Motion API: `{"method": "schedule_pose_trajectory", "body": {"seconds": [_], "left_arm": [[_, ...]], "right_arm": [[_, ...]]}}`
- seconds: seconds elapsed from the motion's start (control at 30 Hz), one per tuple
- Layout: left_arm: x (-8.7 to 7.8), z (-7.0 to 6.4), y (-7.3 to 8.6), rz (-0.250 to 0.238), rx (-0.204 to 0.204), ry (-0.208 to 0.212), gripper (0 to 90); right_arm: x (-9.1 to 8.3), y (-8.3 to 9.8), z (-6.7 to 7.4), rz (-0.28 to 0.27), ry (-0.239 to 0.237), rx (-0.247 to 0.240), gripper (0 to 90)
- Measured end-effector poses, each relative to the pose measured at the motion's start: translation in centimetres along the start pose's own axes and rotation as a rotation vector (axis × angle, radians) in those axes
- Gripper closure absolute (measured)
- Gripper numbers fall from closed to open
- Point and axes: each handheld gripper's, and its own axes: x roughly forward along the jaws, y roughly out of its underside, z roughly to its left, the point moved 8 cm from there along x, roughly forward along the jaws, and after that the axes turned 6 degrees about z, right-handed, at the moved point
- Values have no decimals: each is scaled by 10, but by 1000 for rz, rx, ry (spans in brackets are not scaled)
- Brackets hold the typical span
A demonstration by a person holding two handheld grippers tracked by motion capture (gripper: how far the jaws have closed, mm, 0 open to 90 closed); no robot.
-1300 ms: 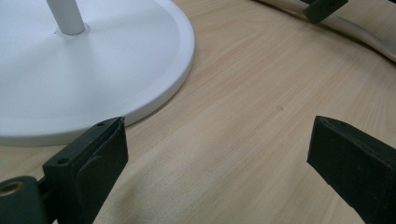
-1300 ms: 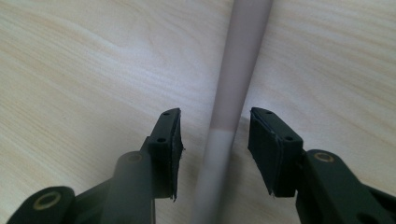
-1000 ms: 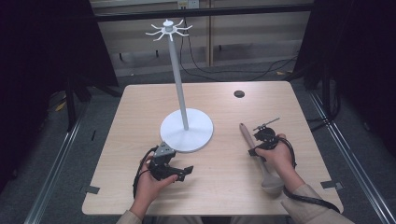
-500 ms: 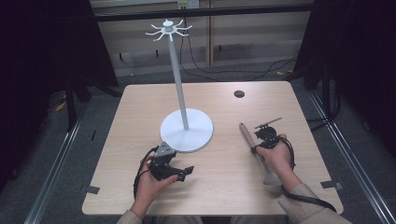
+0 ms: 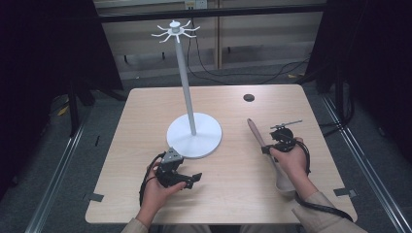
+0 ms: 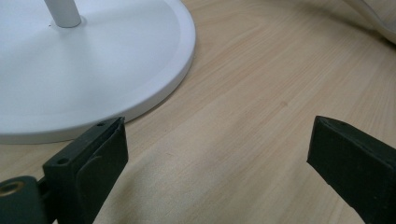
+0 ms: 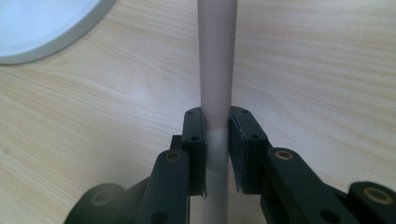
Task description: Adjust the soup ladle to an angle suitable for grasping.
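Wooden spoon (image 5: 266, 150) lies on the table (image 5: 145, 116), R of centre, handle toward the far edge, bowl toward the near edge by the person's R wrist. R gripper (image 7: 216, 140) has its jaws closed on the handle, pads touching both sides. White stand (image 5: 193, 133), round base w/ tall pole and hook crown, sits mid-table, apart from the spoon. L gripper (image 5: 189, 179) rests near-left, just beside the base rim; jaws wide apart, holding nothing, bare wood between them. Small dark disc (image 5: 248, 97) near the far edge. Table's L side and far R corner open.
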Motion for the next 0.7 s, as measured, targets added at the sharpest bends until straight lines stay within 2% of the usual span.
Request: {"method": "schedule_pose_trajectory", "body": {"seconds": [0.3, 0.33, 0.43, 0.57, 0.7], "left_arm": [[0, -2, -1, 2, 7, 4, 49], [0, -1, -1, 2, 7, 0, 49], [0, -1, 0, 1, 0, 3, 49], [1, -2, -1, 3, 3, 9, 49], [1, -2, -3, 0, 10, 1, 49]], "right_arm": [[-18, -14, 9, -135, -20, -20, 773], [-23, -17, 10, -167, -19, -26, 774], [-27, -19, 11, -194, -22, -26, 774], [-38, -26, 15, -274, -36, -35, 775], [-42, -29, 18, -307, -44, -42, 775]]}}
